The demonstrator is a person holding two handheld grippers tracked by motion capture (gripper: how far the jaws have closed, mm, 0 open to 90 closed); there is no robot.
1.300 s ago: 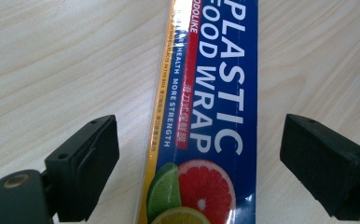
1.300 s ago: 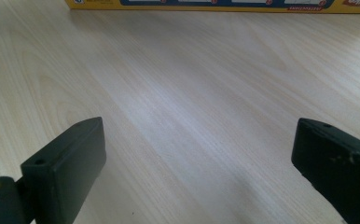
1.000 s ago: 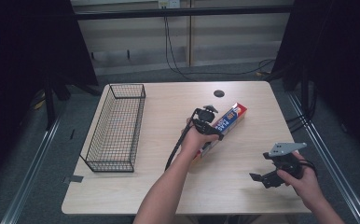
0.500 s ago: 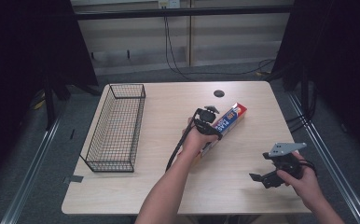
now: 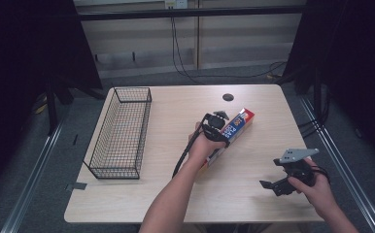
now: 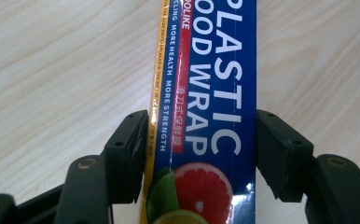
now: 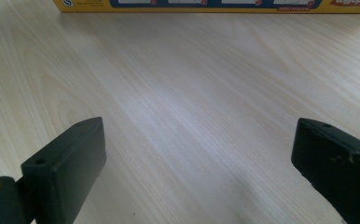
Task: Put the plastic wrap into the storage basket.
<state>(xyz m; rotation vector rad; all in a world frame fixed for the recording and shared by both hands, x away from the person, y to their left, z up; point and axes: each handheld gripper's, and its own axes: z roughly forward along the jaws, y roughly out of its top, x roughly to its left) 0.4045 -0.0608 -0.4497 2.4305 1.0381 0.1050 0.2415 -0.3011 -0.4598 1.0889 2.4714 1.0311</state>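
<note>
A long blue plastic wrap box (image 5: 241,120) with a yellow edge lies on the wooden table (image 5: 176,111), right of centre. My left gripper (image 5: 219,128) reaches down over its middle. In the left gripper view the box (image 6: 211,93) runs between the two black jaws, and each jaw presses one long side, so the left gripper (image 6: 201,154) is shut on it. My right gripper (image 5: 272,180) is held low near the front right of the table, apart from the box. It (image 7: 197,158) is open wide over bare wood, with the box's side (image 7: 215,4) farther off.
A black wire basket (image 5: 142,126) stands along the table's left side. A dark round cable hole (image 5: 228,97) sits near the far edge. A cable (image 5: 181,158) trails from the left gripper along the forearm. Bare wood lies between basket and box.
</note>
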